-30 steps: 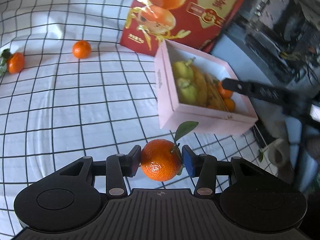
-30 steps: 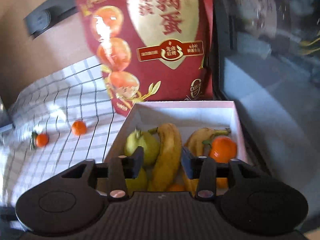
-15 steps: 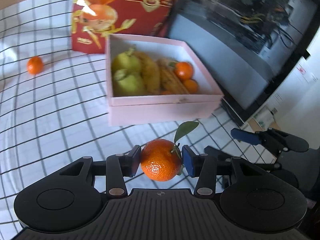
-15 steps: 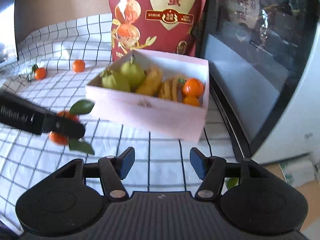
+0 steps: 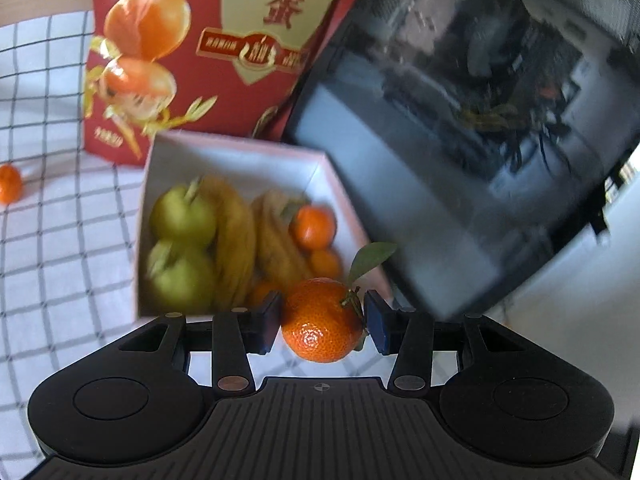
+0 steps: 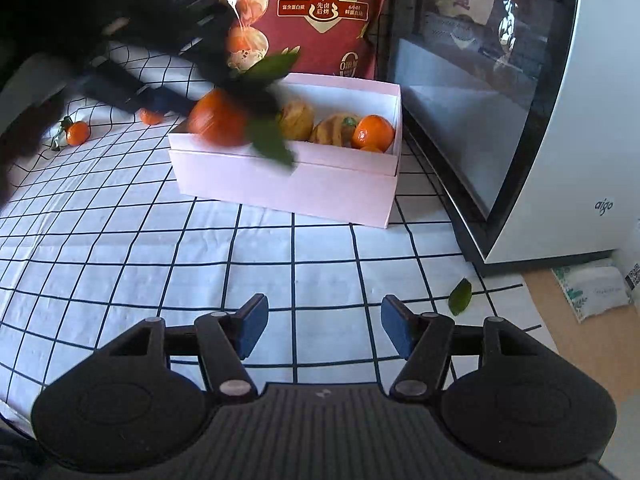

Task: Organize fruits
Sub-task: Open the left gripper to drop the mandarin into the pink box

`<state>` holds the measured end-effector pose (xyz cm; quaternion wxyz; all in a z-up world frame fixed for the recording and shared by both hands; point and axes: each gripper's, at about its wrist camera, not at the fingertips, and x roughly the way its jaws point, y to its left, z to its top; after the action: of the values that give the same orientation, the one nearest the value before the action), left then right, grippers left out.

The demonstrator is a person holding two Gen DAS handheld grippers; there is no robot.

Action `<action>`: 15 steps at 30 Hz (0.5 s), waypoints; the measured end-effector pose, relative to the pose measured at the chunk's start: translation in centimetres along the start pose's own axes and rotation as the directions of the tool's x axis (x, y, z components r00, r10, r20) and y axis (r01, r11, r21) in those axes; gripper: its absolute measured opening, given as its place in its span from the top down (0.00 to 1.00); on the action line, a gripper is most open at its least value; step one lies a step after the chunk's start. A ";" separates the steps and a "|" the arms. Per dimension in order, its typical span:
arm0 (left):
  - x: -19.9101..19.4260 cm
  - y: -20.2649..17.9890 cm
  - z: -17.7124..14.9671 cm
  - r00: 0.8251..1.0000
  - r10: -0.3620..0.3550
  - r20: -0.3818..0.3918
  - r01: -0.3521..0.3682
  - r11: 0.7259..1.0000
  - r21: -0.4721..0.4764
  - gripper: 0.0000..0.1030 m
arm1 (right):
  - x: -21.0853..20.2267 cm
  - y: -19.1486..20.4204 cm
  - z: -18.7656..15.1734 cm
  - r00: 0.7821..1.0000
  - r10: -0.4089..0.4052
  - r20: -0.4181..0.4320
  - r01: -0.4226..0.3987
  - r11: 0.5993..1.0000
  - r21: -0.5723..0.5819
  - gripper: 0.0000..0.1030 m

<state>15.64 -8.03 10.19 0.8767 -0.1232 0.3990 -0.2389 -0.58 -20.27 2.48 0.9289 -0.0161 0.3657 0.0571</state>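
My left gripper is shut on a leafy mandarin and holds it above the near edge of the pink box. The box holds two green pears, bananas and small mandarins. In the right wrist view the left gripper carries the mandarin over the box's left front corner. My right gripper is open and empty, low over the checked cloth in front of the box.
A red snack bag stands behind the box. A glass-fronted white appliance stands at the right. Two loose mandarins lie on the cloth at far left. A loose leaf lies near the cloth's right edge.
My left gripper has carried the mandarin forward to the box and now hovers over its near edge. My right gripper has drawn back from the box and sits lower over the cloth.
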 end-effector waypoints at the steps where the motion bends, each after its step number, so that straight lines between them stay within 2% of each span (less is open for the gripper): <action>1: 0.5 -0.2 0.7 1.000 -0.011 0.007 0.011 1.000 -0.011 0.51 | -0.1 0.0 -0.1 1.000 -0.001 0.000 0.001 1.000 0.000 0.39; 4: 1.7 -0.7 2.0 0.999 -0.043 0.019 0.044 0.999 -0.033 0.51 | -0.2 0.0 -0.3 1.000 -0.006 -0.005 0.006 1.000 0.000 0.39; 6: 2.4 -1.1 2.1 0.999 -0.040 0.013 0.041 0.999 -0.028 0.52 | -0.3 -0.3 -0.5 1.000 -0.011 -0.012 0.011 1.000 0.007 0.38; 10: 3.3 -1.3 1.1 1.000 -0.002 -0.011 0.002 1.000 0.000 0.52 | 0.0 -1.0 -0.7 0.999 -0.028 -0.033 0.029 0.999 0.036 0.37; 15: 3.1 -0.5 0.7 0.999 -0.037 0.001 0.037 0.999 -0.023 0.52 | 0.6 -1.2 -0.8 0.998 -0.034 -0.058 0.037 0.998 0.051 0.37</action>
<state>17.78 -10.05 8.82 0.8708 -0.1407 0.3990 -0.2505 -0.53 -21.45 1.51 0.9191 -0.0002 0.3929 0.0306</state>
